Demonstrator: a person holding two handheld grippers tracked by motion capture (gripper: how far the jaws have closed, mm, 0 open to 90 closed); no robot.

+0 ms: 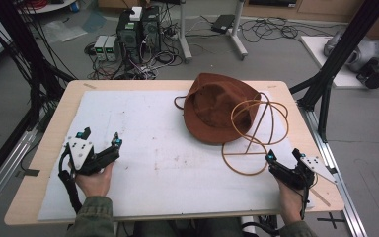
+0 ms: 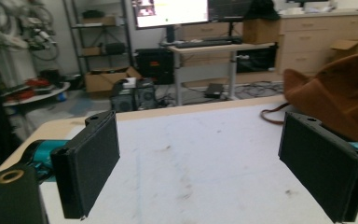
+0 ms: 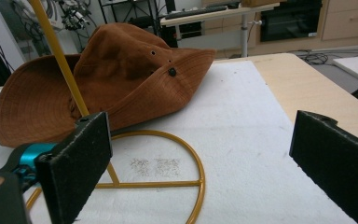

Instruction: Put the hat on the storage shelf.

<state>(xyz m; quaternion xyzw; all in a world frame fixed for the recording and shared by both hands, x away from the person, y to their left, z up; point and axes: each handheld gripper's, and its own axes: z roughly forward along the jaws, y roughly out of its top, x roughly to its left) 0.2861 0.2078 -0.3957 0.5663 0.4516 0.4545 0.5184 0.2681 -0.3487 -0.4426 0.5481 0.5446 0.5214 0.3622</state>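
Jaws gape on left gripper (image 1: 100,138) and right gripper (image 1: 282,156), near the mat's (image 1: 143,128) front edge, hat (image 1: 217,106) beyond

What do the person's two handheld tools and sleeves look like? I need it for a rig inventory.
Both tools, left and right, are black with teal fittings, flat rectangular jaws, a grey three-cornered plate on top and a black cable. The sleeves are olive green.

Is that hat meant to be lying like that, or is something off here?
The brown fabric brimmed hat lies slumped on the white mat against the yellow wire hat stand rather than sitting on it. The mat shows faint stains. Nothing looks broken or spilled.
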